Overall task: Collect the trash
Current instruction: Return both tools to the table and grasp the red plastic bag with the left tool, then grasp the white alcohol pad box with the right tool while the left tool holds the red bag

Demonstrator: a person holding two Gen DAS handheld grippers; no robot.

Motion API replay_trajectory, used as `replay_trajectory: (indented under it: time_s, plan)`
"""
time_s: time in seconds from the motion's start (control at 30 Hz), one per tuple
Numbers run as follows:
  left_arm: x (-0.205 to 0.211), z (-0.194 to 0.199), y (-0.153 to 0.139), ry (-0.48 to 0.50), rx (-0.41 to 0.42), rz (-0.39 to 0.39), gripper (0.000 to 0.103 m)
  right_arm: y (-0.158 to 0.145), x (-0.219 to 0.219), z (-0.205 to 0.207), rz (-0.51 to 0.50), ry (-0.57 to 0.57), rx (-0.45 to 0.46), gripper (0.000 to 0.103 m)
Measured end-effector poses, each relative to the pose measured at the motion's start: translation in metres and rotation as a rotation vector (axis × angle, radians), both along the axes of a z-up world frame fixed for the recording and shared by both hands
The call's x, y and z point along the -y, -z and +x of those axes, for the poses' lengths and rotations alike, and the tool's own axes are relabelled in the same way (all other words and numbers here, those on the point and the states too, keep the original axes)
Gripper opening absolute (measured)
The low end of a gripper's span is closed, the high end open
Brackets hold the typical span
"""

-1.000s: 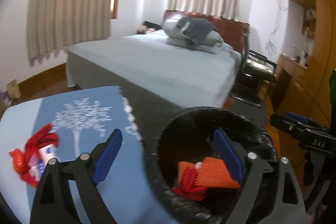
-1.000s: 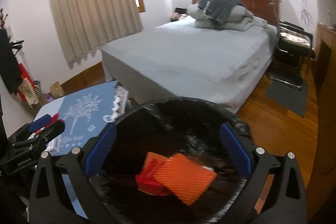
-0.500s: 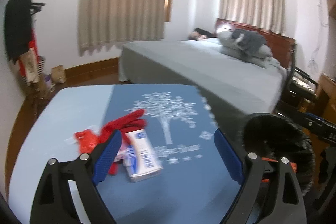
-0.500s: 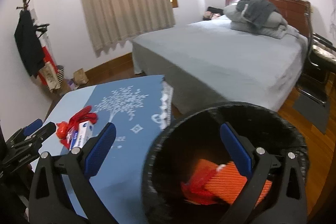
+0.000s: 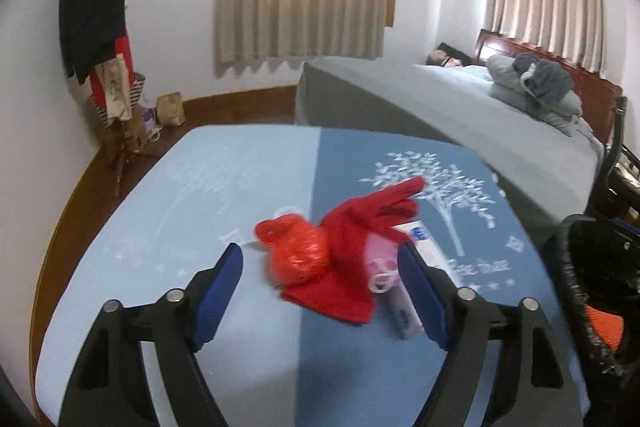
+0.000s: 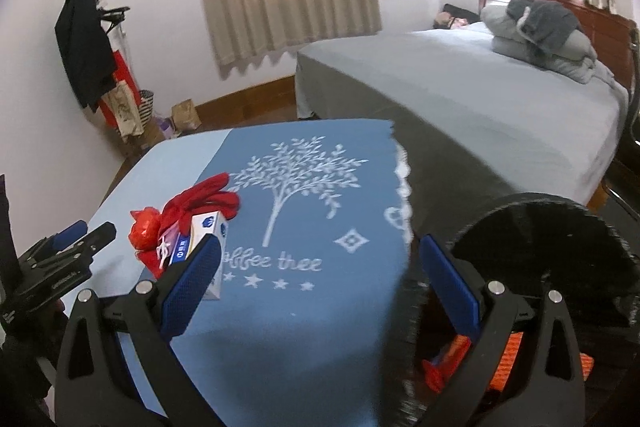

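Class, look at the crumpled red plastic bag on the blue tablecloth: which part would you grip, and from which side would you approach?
Grip the crumpled red plastic bag across its bulging middle, coming from its open left side and above. The red glove lies against its right. The left gripper, jaws closing, already frames it without touching.

Glove [image 5: 360, 227], bag [image 5: 294, 251] and box [image 6: 204, 239] lie on table [image 5: 180, 187], bin [image 6: 560, 239] right.

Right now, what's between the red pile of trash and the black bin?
Only bare blue tablecloth with its white tree print, as the right wrist view shows. The trash pile sits at the left, the bin off the table's right edge.
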State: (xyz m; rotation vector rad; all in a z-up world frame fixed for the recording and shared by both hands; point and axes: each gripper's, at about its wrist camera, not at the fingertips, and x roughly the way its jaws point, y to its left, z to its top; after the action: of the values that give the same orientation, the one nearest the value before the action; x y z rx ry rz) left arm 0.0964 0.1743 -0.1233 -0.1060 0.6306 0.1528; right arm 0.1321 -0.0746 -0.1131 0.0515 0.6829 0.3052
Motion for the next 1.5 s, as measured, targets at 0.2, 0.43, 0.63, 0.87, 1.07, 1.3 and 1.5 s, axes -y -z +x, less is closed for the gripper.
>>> replay_trajectory:
  time_s: [0.2, 0.43, 0.63, 0.87, 1.07, 1.3, 1.5]
  plan:
    - [-0.018, 0.016, 0.023, -0.024, -0.058, -0.023, 0.069, 0.013, -0.028, 0.014, -0.015, -0.042, -0.027, 0.097]
    - [-0.028, 0.036, 0.038, -0.021, -0.095, -0.052, 0.066, 0.026, -0.049, 0.027, -0.030, -0.063, -0.056, 0.097]
    - [-0.034, 0.051, 0.050, -0.001, -0.137, -0.083, 0.058, 0.034, -0.060, 0.033, -0.037, -0.075, -0.074, 0.097]
    - [-0.035, 0.054, 0.057, 0.037, -0.149, -0.113, 0.043, 0.042, -0.068, 0.035, -0.046, -0.082, -0.094, 0.097]
    - [-0.043, 0.036, 0.043, 0.011, -0.104, -0.113, 0.043, 0.043, -0.075, 0.033, -0.041, -0.095, -0.096, 0.097]
    - [-0.052, 0.014, 0.033, -0.008, -0.088, -0.115, 0.043, 0.048, -0.089, 0.026, -0.036, -0.131, -0.109, 0.097]
    - [-0.050, 0.001, 0.037, -0.016, -0.103, -0.092, 0.043, 0.055, -0.105, 0.017, -0.035, -0.179, -0.131, 0.097]
